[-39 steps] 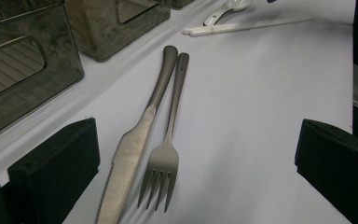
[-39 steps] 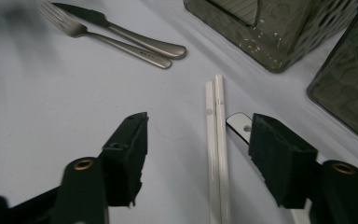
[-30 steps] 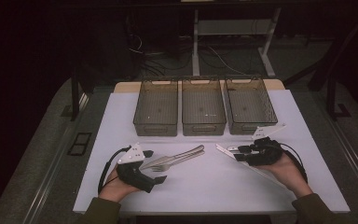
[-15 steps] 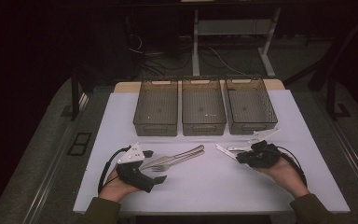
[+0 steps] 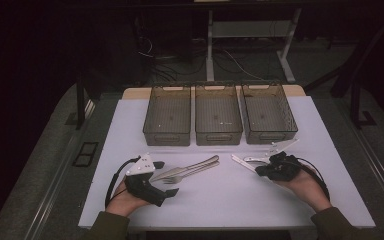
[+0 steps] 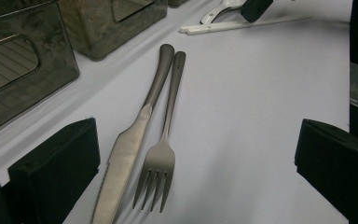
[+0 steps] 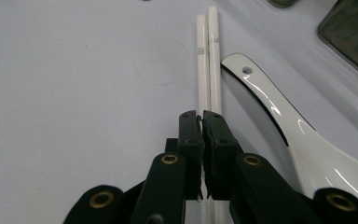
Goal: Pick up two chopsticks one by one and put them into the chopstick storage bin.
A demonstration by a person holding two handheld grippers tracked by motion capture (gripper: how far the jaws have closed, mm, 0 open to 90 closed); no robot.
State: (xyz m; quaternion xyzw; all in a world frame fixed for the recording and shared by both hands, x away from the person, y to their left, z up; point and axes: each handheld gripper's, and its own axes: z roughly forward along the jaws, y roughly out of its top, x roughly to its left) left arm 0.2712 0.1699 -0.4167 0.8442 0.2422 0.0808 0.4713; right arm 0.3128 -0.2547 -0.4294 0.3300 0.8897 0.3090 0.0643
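Right now the right gripper (image 7: 201, 122) has just been closing its jaws, and they stand pinched on the pair of white chopsticks (image 7: 207, 70) lying side by side on the white table (image 5: 230, 200), just left of the white ceramic soup spoon (image 7: 279, 121). From the right gripper view I cannot tell whether both sticks are caught or only the left one; if only one is, a lift could leave its mate behind or roll it against the spoon. The grip also sits near one end, so the long free part may droop or swivel in the pads. The left gripper (image 6: 186, 154) rests with jaws wide apart around the table knife (image 6: 135, 135) and fork (image 6: 161, 154), touching neither, in front of the three dark bins (image 5: 218, 112). Any nudge there could scatter the two
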